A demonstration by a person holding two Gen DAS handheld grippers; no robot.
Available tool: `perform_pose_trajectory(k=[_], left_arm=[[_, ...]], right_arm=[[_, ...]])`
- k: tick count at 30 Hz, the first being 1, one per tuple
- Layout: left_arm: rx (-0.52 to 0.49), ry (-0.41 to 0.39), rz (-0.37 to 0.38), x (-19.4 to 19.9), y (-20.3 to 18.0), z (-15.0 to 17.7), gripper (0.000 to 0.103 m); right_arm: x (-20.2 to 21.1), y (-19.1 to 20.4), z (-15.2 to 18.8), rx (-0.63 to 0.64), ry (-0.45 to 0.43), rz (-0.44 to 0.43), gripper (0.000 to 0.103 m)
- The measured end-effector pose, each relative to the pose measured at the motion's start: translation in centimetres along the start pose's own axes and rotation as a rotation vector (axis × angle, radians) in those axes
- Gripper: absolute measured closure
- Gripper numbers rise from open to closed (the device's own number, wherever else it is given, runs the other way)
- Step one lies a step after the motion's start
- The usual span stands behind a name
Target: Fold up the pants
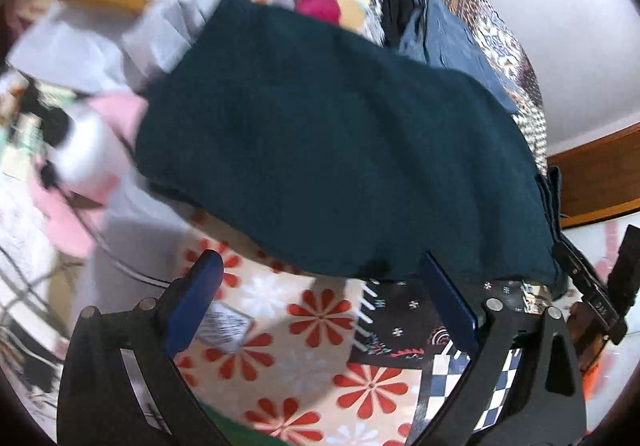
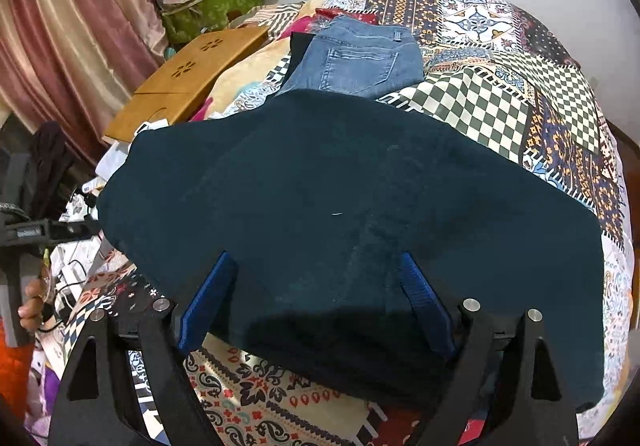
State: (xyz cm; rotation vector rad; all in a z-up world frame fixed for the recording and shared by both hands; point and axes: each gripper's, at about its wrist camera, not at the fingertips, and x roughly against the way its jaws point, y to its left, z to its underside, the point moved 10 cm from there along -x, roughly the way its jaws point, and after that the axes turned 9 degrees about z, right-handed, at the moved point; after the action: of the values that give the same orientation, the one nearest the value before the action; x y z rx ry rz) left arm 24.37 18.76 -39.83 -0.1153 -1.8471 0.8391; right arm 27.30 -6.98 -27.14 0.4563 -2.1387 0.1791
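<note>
Dark teal pants (image 1: 340, 150) lie folded into a broad slab on the patchwork bedspread (image 1: 312, 330). My left gripper (image 1: 320, 270) hovers at their near edge with both blue fingers (image 1: 200, 286) spread wide over the flowered cloth and nothing between them. In the right wrist view the same pants (image 2: 340, 206) fill the middle. My right gripper (image 2: 316, 274) stands open low over their near part, with the dark fabric lying under and between its blue fingers (image 2: 420, 286). The pads do not pinch the cloth.
Folded blue jeans (image 2: 360, 62) lie beyond the teal pants, and a wooden lap desk (image 2: 192, 78) is to their left. Loose clothes (image 1: 80, 150) pile up at the bed's left side. A person's hand (image 2: 32, 302) shows at the left edge, below pink curtains (image 2: 72, 26).
</note>
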Motion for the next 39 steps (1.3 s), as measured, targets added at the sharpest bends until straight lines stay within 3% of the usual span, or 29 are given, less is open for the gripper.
perform_pose_trajectory(k=[5, 8, 11, 13, 15, 18, 21, 23, 30, 35, 39], left_arm=[[0.147, 0.052, 0.172, -2.6, 0.5, -0.3, 0.004], [0.174, 0.03, 0.205, -3.0, 1.1, -1.6, 0.004], [0.193, -0.01, 0.187, -3.5, 2.2, -3.1, 0.007], [0.2, -0.03, 0.133, -3.7, 3.4, -3.9, 0.033], [0.185, -0.059, 0.101, -3.5, 3.7, -4.5, 0.045], [0.148, -0.114, 0.06, -2.2, 3.3, -5.1, 0.07], [0.068, -0.189, -0.045, 0.2, 1.7, -6.4, 0.078], [0.041, -0.219, -0.057, 2.2, 1.0, -7.3, 0.081], [-0.227, -0.418, -0.106, 10.9, -9.1, -12.1, 0.082], [-0.43, -0.523, -0.121, 13.4, -18.6, -12.8, 0.083], [-0.562, -0.546, -0.054, 13.1, -27.2, -12.0, 0.083]], right_arm=[[-0.2, -0.3, -0.2, -0.024, 0.008, -0.003, 0.018], [-0.2, -0.3, -0.3, -0.031, 0.009, -0.007, 0.017], [-0.3, -0.3, -0.3, -0.028, 0.011, -0.011, 0.015], [-0.3, -0.3, -0.3, -0.027, 0.012, -0.012, 0.015], [-0.3, -0.3, -0.3, -0.03, 0.012, -0.013, 0.015], [-0.3, -0.4, -0.3, -0.036, 0.014, -0.015, 0.015], [0.1, -0.6, -0.4, -0.054, 0.027, -0.014, 0.016], [0.8, -0.6, -0.7, -0.07, 0.016, -0.032, 0.017], [4.5, -2.1, -1.4, -0.116, -0.079, -0.032, 0.017], [6.2, -5.2, -0.4, -0.172, -0.11, 0.012, 0.017], [7.0, -8.1, 1.1, -0.235, -0.113, 0.034, 0.017]])
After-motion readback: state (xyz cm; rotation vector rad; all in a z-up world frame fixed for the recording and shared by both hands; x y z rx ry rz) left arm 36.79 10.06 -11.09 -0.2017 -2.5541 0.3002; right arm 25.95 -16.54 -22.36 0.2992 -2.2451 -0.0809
